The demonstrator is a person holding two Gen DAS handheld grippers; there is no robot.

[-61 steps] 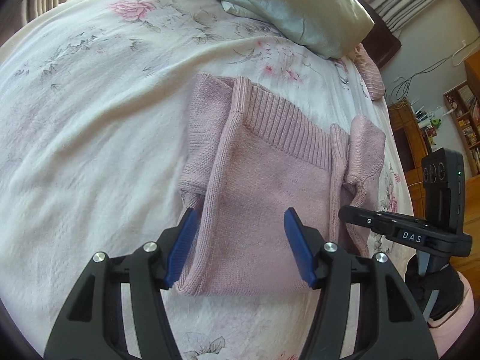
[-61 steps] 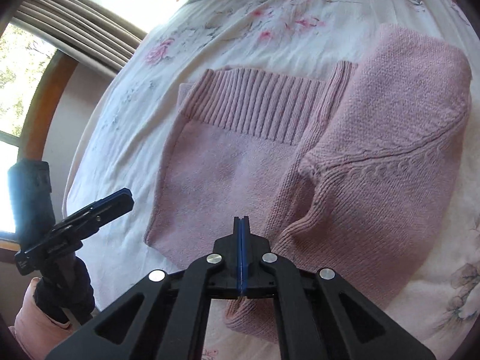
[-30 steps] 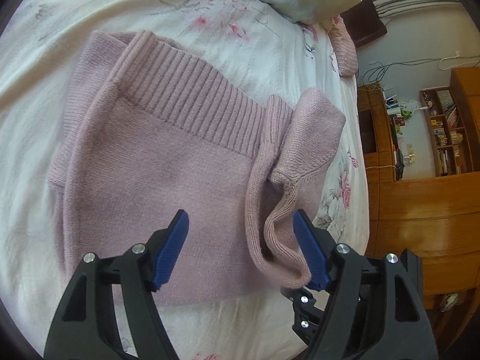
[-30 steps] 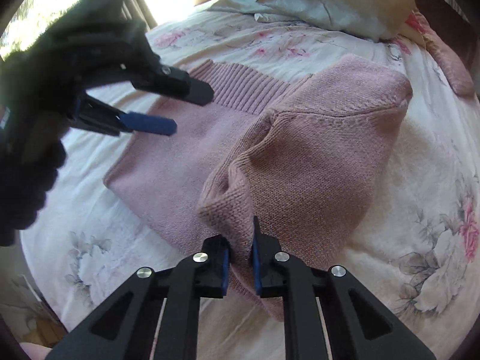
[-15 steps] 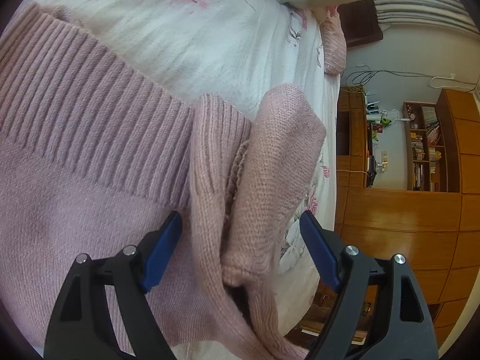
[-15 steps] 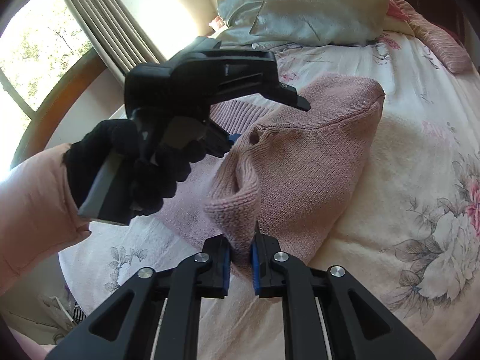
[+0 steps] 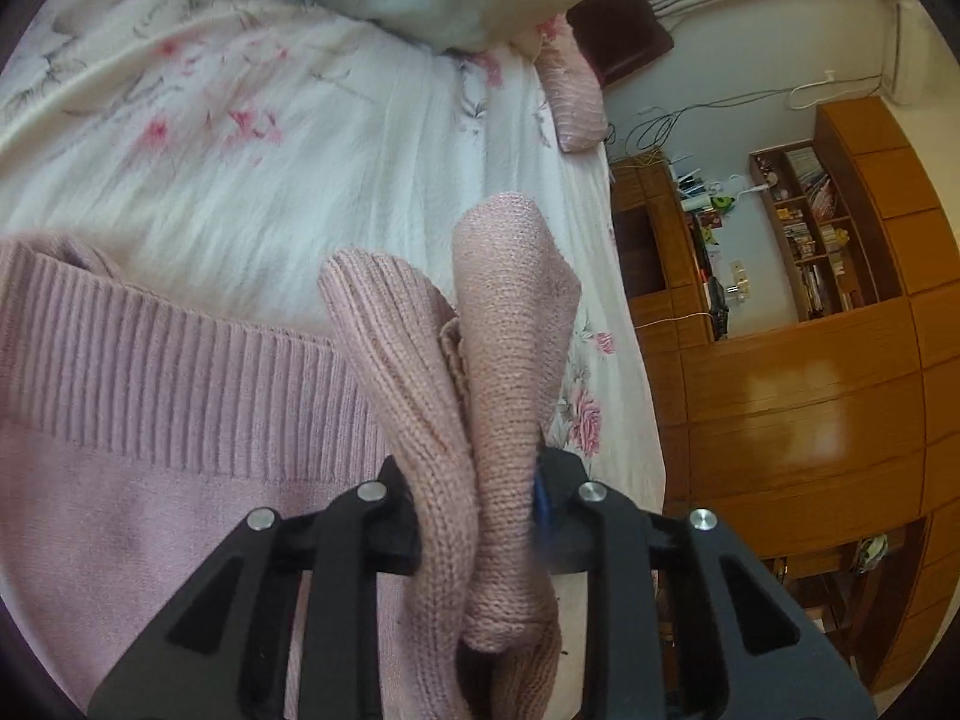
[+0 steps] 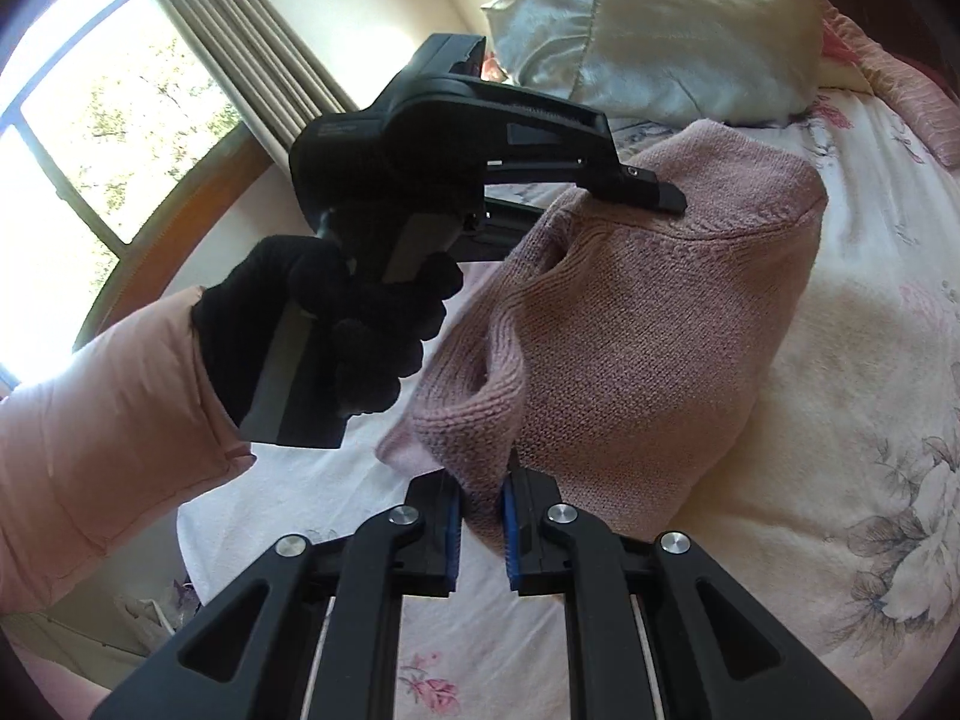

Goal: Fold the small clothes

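Both grippers clamp the pink sweater point(image 8: 648, 324) on the bed point(image 7: 312, 180): left gripper point(image 7: 477, 504) and right gripper point(image 8: 482, 510), jaws closed on its raised right side. Carry evenly leftward; align edges before release.

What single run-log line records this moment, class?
stage: side fold | left gripper: shut on pink knitted sweater | right gripper: shut on sweater's lower edge | surface: floral white bedspread

My matt black plastic tongs point(image 8: 480, 513) pinch a pink ribbed-knit wool sweater point(image 8: 648, 324); the floral cotton bed sheet point(image 7: 312, 138) looks soft, the wooden cabinet point(image 7: 798, 420) glossy.
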